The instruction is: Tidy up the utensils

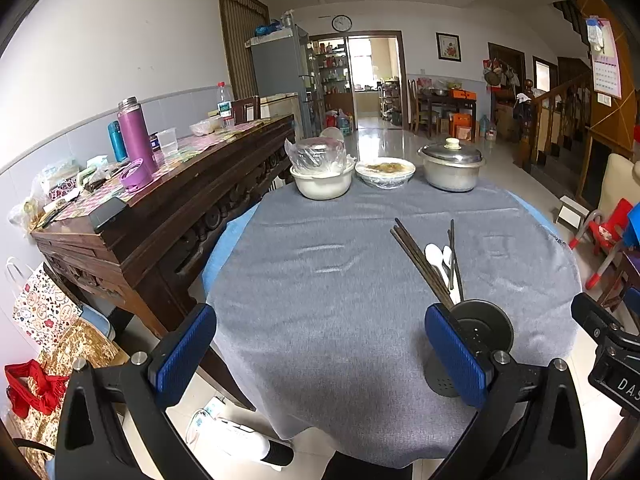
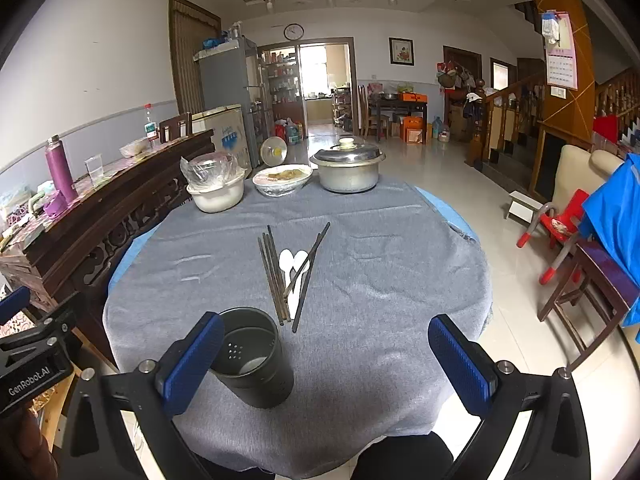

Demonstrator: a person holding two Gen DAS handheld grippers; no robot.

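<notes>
A dark grey perforated utensil holder [image 2: 252,360] stands upright on the grey tablecloth [image 2: 380,280] near the front edge, and looks empty. Just beyond it lie several dark chopsticks [image 2: 276,276] and two white spoons [image 2: 294,264] in a loose pile. My right gripper [image 2: 328,362] is open, with the holder just inside its left finger. My left gripper [image 1: 320,356] is open over bare cloth with nothing between its fingers. In the left wrist view the holder [image 1: 488,332] sits outside and behind the right finger, with the chopsticks [image 1: 420,256] and spoons [image 1: 436,258] beyond it.
At the table's far edge stand a white bowl with a bagged dish [image 2: 216,194], a plate of food [image 2: 282,180] and a lidded metal pot [image 2: 348,170]. A cluttered dark wooden sideboard [image 1: 180,184] runs along the left. Red child chairs [image 2: 560,224] stand on the right.
</notes>
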